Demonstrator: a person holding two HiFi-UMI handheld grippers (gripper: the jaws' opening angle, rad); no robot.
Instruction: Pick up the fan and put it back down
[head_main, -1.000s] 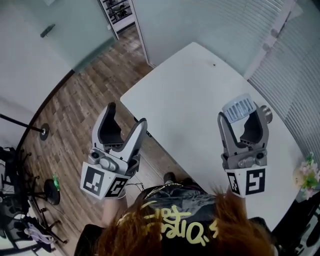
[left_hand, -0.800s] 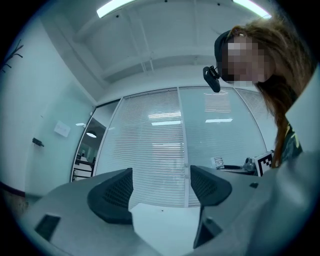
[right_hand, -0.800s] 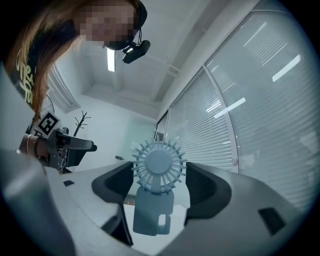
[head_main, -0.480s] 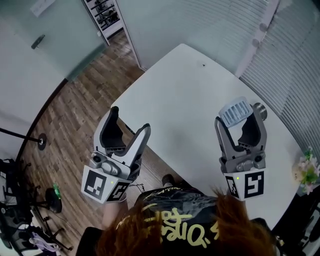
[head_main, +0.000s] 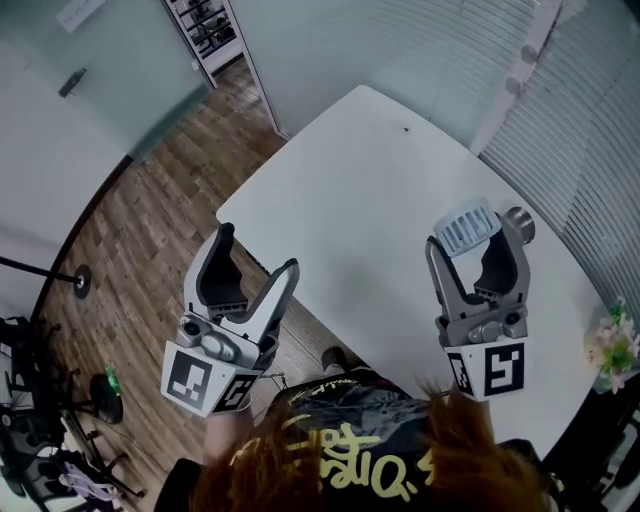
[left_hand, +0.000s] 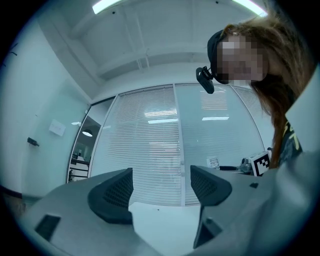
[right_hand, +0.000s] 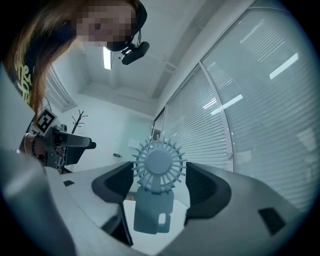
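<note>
A small pale blue fan (head_main: 467, 226) stands upright on the white table (head_main: 370, 180), near its right side. My right gripper (head_main: 478, 235) is open, its jaws on either side of the fan and clear of it. In the right gripper view the fan (right_hand: 159, 164) faces the camera between the dark pads (right_hand: 116, 186), with a gap on both sides; the right gripper (right_hand: 159, 175) holds nothing. My left gripper (head_main: 257, 250) hangs open and empty over the table's near left edge. In the left gripper view the left gripper (left_hand: 161, 186) has only bare table (left_hand: 165, 222) between its jaws.
A small pot of flowers (head_main: 612, 345) sits at the table's far right edge. Slatted blinds (head_main: 590, 150) and a glass wall run behind the table. Wood floor (head_main: 150, 220) lies to the left, with stand bases (head_main: 100, 385) and a shelf unit (head_main: 205, 25).
My left gripper has drifted slightly toward the table's edge. The right gripper stays around the fan, which has not moved. Both jaws stand as wide as before.
</note>
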